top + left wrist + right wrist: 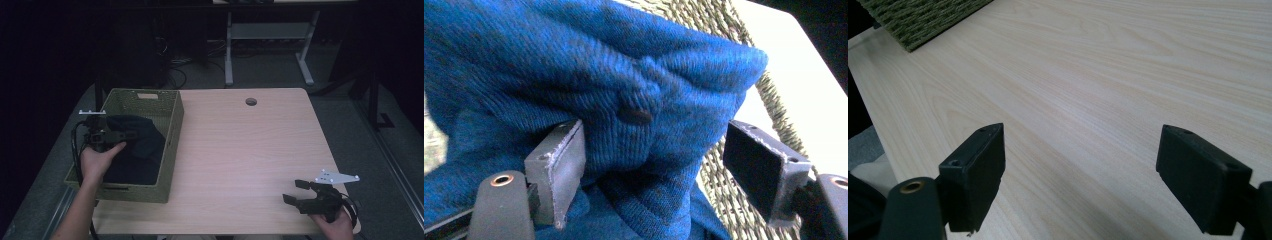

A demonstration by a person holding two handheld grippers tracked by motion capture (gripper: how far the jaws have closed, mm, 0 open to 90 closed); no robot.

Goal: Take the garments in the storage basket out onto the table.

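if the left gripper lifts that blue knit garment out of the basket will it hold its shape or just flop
Probably flop: the blue knit garment lies bunched in soft folds in the woven basket, so it should drape and trail from any pinch point. Its ribbed knit looks grippy, so slipping seems unlikely. The left gripper has its jaws open around one fold, so likely only that fold rises first.

Blue knit cloth [624, 75]; woven basket [172, 145]; smooth matt wood table [250, 150].
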